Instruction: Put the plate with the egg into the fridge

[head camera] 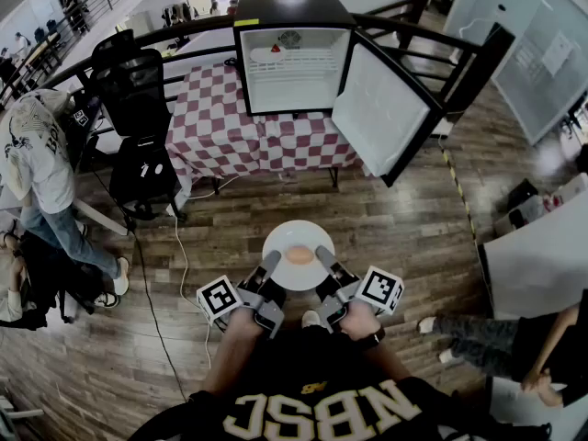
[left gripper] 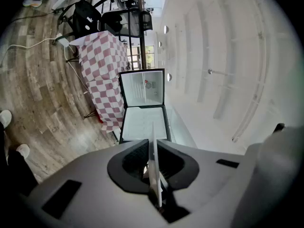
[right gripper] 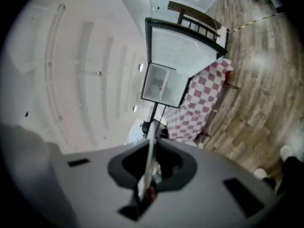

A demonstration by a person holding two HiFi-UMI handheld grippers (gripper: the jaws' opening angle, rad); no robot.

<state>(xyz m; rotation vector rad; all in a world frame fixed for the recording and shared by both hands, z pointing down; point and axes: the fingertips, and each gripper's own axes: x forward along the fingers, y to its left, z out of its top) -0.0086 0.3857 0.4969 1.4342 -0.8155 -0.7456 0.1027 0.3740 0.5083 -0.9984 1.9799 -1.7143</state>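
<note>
Plate [head camera: 299, 232] with egg [head camera: 299, 255] is pinched at its rim by left tool [head camera: 273, 258] and right tool [head camera: 323, 254]; uneven hands nearing the far fridge [head camera: 289, 9] could roll the egg off.

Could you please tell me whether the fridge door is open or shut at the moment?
Open. On the fridge, the door stands swung out to the right, baring the white inside.
</note>
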